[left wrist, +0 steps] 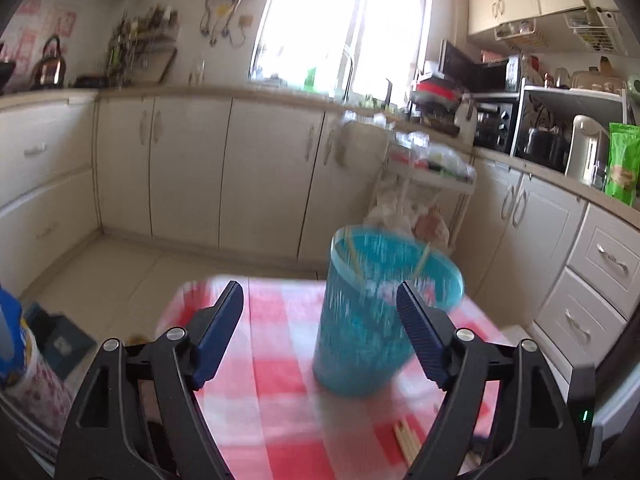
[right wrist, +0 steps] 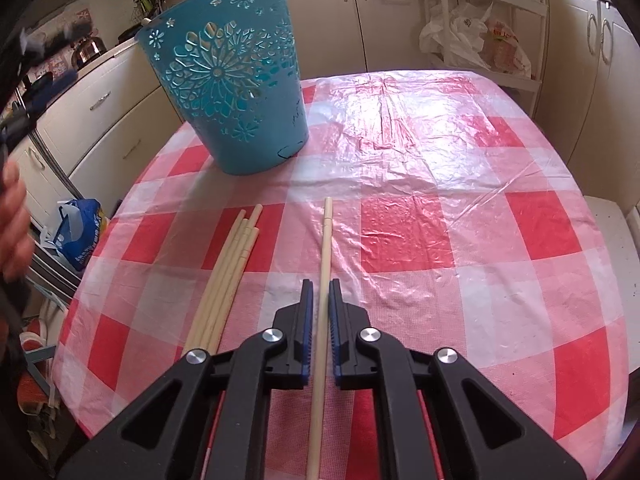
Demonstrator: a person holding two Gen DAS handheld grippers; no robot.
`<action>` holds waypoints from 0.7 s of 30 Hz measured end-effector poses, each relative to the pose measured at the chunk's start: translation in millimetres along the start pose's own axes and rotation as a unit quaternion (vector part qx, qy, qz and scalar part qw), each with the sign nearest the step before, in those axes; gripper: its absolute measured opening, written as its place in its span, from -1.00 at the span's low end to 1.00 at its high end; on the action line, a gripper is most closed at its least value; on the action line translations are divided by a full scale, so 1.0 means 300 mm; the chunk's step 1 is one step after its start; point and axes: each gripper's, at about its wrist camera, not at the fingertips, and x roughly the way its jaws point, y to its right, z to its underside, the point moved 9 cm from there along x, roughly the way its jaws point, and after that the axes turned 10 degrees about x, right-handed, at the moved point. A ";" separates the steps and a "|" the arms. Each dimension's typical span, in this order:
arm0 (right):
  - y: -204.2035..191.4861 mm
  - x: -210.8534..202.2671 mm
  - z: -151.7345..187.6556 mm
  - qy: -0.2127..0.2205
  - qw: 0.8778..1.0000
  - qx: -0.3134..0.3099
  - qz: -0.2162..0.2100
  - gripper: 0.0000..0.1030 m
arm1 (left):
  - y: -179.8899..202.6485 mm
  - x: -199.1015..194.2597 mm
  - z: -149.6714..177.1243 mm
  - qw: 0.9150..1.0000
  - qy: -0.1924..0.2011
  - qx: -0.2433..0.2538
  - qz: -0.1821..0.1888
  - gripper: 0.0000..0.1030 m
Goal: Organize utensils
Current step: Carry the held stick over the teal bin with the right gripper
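The table (right wrist: 460, 200) is covered with a red and white checked cloth under a thin, wrinkled plastic sheet, and it stands in a kitchen with cream cabinets (left wrist: 192, 168) along the walls, a bright window (left wrist: 344, 20) over the counter, and a white trolley (right wrist: 484, 12) with plastic bags hanging on it behind the far edge of the table. A blue bag (right wrist: 80, 232) sits on the floor at the left side of the table. A teal basket (right wrist: 236, 92) with cut-out flower patterns stands upright near the far left corner of the table; the left wrist view, which is blurred, shows two pale sticks leaning inside it. The right claw (right wrist: 320, 292) is pressed together on one chopstick (right wrist: 326, 240), which passes between its blue pads and points forward over the cloth toward the far side; whether its tip touches the cloth I cannot tell. Just beside it, to the left, a bundle of chopsticks (right wrist: 232, 268) lies flat on the table, apart from the held one. The left claw (left wrist: 320, 300) is spread wide with nothing between its fingers (left wrist: 220, 332), and the basket is in front of it, partly behind the right finger. A hand appears blurred at the left edge of the right wrist view.
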 end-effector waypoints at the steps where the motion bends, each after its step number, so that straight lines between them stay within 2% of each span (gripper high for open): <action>1: 0.005 -0.001 -0.001 0.000 1.000 0.006 -0.004 -0.88 | -0.003 0.001 0.049 1.000 -0.014 -0.010 0.005 0.46; 4: 0.036 -0.013 -0.011 0.005 0.999 0.037 -0.020 -0.88 | 0.007 0.002 0.216 0.996 -0.067 -0.048 0.030 0.46; 10: 0.067 -0.087 -0.050 0.035 0.994 0.085 -0.058 -0.88 | 0.014 0.032 0.382 0.988 -0.115 -0.094 0.042 0.46; 16: 0.005 -0.271 -0.175 0.123 0.980 0.097 -0.125 -0.89 | -0.002 0.046 0.416 0.984 -0.114 -0.124 0.055 0.47; 21: -0.087 -0.411 -0.319 0.189 0.965 0.091 -0.155 -0.89 | 0.000 0.043 0.406 0.983 -0.112 -0.130 0.064 0.49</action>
